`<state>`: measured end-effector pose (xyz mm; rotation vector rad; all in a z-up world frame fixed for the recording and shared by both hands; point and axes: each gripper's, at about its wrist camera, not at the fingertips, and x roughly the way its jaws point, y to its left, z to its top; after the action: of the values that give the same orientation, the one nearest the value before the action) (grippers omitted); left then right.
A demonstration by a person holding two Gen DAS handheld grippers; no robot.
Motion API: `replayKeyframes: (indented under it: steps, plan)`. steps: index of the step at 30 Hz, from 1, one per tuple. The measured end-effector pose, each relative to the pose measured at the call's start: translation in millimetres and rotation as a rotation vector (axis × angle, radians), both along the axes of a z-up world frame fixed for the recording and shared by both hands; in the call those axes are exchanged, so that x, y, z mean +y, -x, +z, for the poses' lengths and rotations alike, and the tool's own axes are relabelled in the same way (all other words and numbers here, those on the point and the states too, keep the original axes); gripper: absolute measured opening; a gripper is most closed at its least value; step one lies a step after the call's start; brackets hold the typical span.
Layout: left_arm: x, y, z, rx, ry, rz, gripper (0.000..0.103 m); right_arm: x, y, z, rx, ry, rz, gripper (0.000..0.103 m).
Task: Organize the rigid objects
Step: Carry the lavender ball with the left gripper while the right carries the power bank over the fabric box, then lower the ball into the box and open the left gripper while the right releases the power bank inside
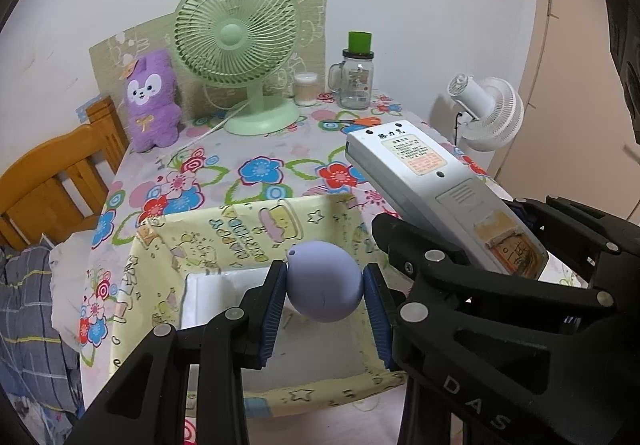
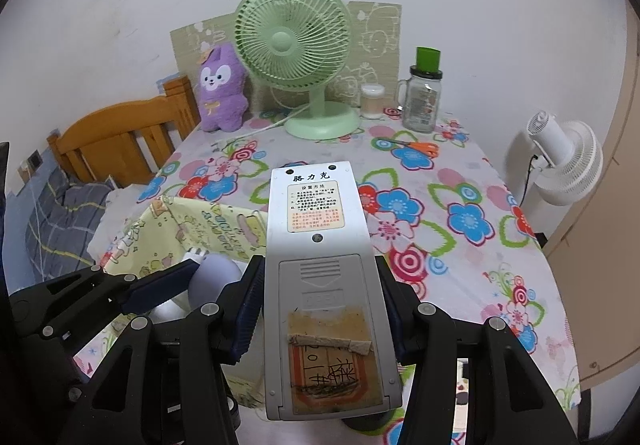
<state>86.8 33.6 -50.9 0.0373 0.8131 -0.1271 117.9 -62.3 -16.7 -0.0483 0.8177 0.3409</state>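
Note:
My left gripper [image 1: 325,287] is shut on a lilac ball [image 1: 324,281] and holds it above the open yellow patterned fabric box [image 1: 248,241]. My right gripper [image 2: 318,309] is shut on a grey-white remote control [image 2: 320,257], back side up with a label and a taped battery cover. In the left wrist view the remote [image 1: 436,181] and the right gripper [image 1: 460,265] sit just right of the box. In the right wrist view the ball [image 2: 212,277] and left gripper [image 2: 160,291] show at lower left, over the box [image 2: 192,229].
On the flowered tablecloth [image 2: 460,205] stand a green desk fan [image 2: 296,57], a purple plush [image 2: 222,89], a glass jar with green lid [image 2: 422,97], a small white container [image 2: 372,101] and orange scissors [image 2: 416,147]. A white fan [image 2: 564,161] stands right; a wooden bed frame [image 2: 116,141] left.

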Motion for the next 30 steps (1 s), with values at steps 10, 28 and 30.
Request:
replayKeyframes:
  steps: [10, 28, 30]
  plan:
    - [24, 0, -7, 0.017, -0.008, 0.030, 0.040, 27, -2, -7, 0.018, -0.008, 0.025, 0.055]
    - [64, -5, -29, 0.066, 0.003, 0.076, 0.040, 72, -8, -28, 0.064, -0.005, 0.074, 0.055]
    - [68, -6, -33, 0.075, 0.007, 0.079, 0.040, 76, -10, -32, 0.075, 0.000, 0.077, 0.055]
